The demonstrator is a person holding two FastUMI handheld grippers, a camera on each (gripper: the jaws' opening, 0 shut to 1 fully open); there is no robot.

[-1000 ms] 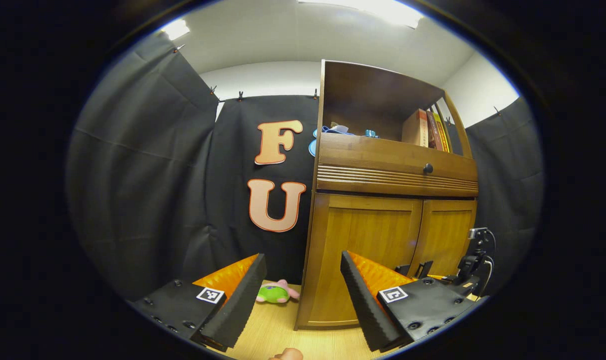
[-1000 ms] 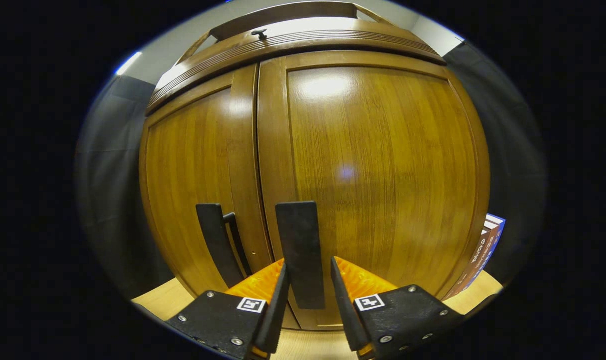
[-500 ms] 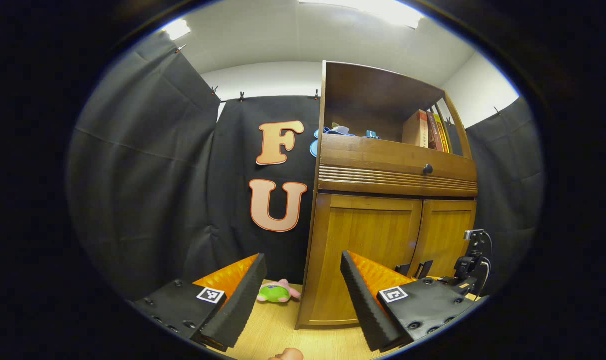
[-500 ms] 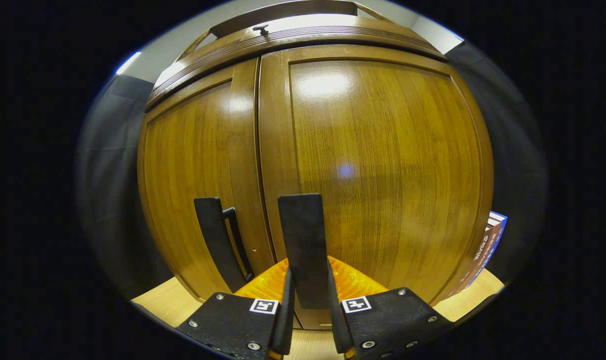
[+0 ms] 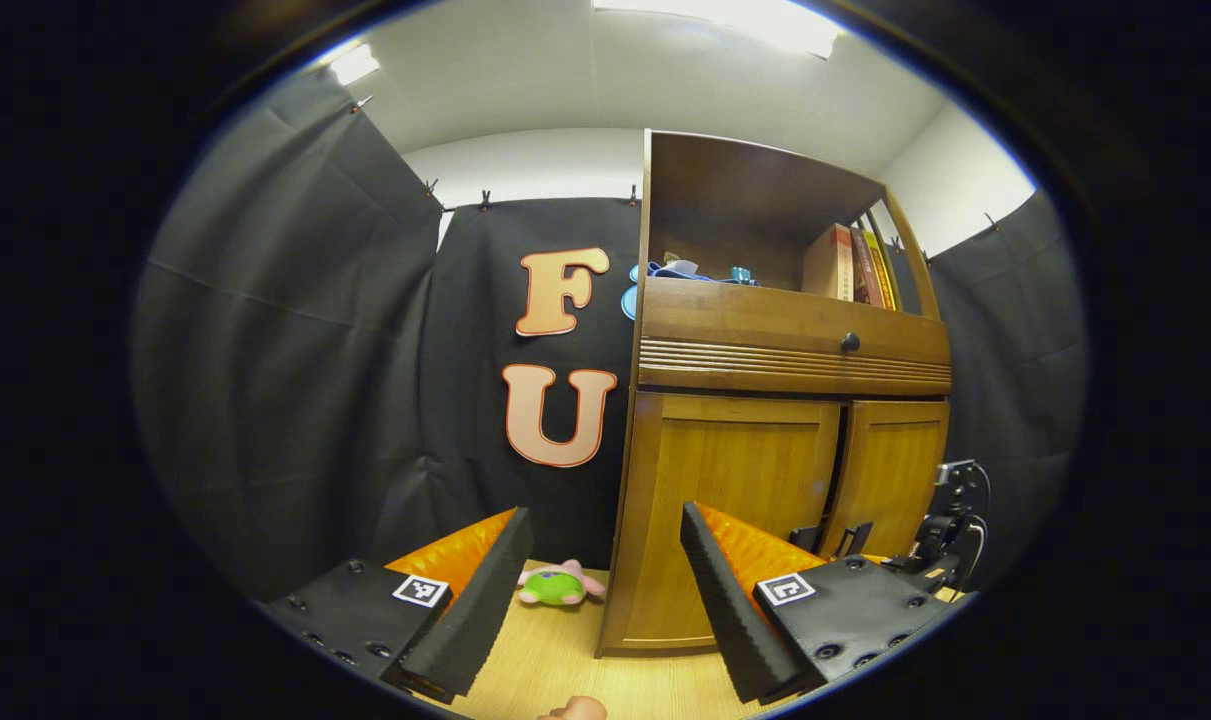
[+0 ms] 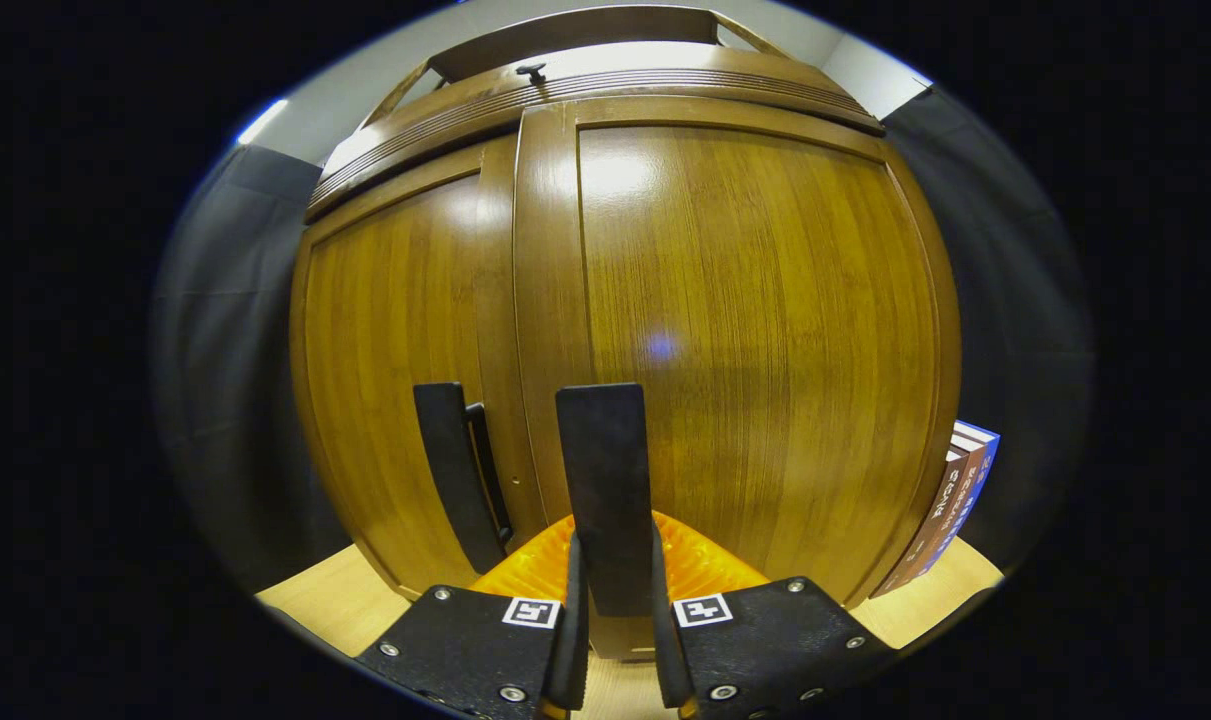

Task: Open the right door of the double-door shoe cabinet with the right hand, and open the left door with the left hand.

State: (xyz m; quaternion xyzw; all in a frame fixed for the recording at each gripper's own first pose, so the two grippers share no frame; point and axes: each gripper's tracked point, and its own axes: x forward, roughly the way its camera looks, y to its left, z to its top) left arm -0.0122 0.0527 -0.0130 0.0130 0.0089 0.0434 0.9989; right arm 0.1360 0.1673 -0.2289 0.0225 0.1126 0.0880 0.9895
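Right claw (image 6: 611, 590) clamped on the black handle (image 6: 603, 490) of the right door (image 6: 755, 340), both fingers pressing its sides, door edge standing a touch proud of the left door (image 6: 395, 340). Left claw (image 5: 595, 590) spread wide and holding nothing, well back from the shoe cabinet (image 5: 765, 500), left door handle (image 6: 452, 470) ungrasped. Green plush toy (image 5: 555, 584) lying on the wooden floor (image 5: 545, 660) beside the cabinet.
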